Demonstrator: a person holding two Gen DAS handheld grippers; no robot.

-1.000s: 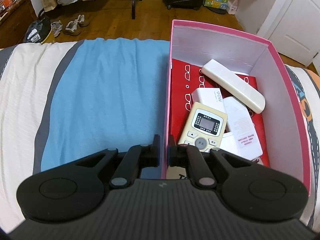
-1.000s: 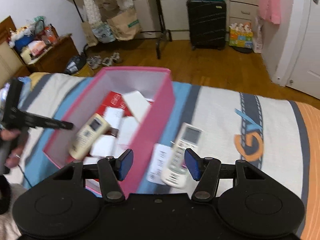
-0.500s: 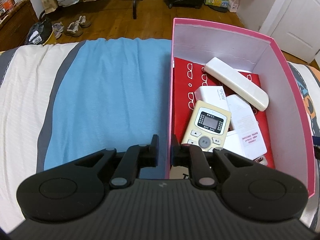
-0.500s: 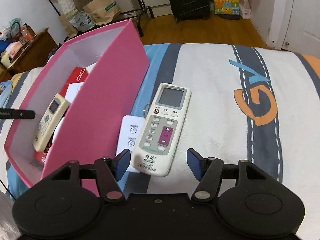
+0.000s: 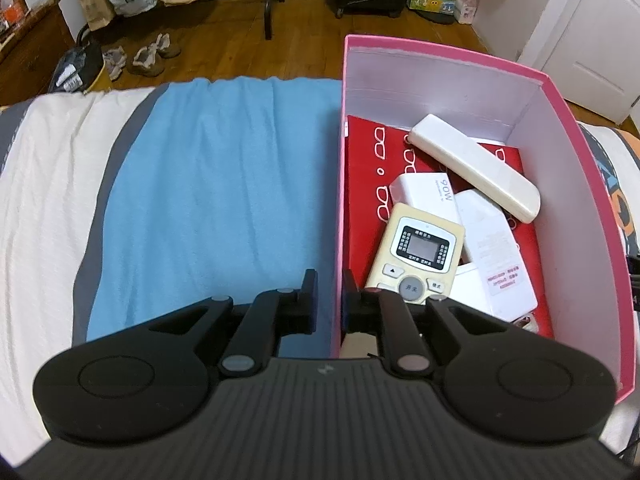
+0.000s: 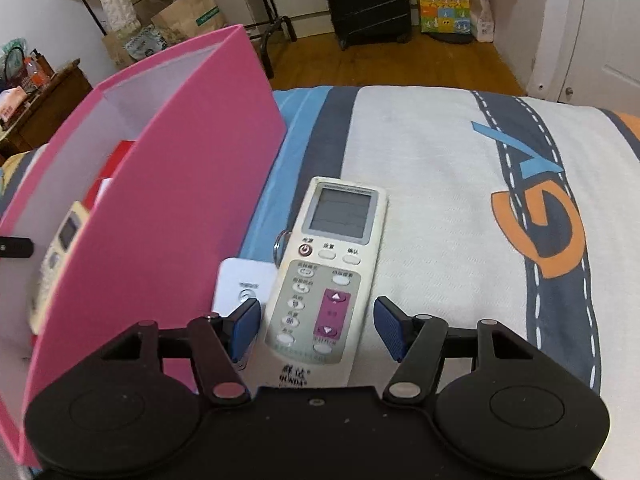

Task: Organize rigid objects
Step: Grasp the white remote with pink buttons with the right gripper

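A pink box (image 5: 600, 216) stands on the bed and holds a cream remote (image 5: 416, 254), a long white remote (image 5: 476, 168), white adapters and a red booklet. My left gripper (image 5: 327, 300) is shut on the box's left wall (image 5: 338, 208), one finger on each side. In the right wrist view the box (image 6: 160, 240) is at the left. My right gripper (image 6: 318, 328) is open, its fingers on either side of the lower end of a white air-conditioner remote (image 6: 332, 276) lying on the bed. A small white remote (image 6: 244, 286) lies between that remote and the box.
The bed has a blue towel (image 5: 216, 208) left of the box and a striped white cover (image 6: 460, 200) to its right. Beyond the bed edge are a wooden floor, shoes (image 5: 152, 56), paper bags, a black suitcase (image 6: 366, 0) and a white door.
My right gripper has come down and forward so its open fingers now flank the air-conditioner remote. My left gripper has stayed clamped on the box wall.
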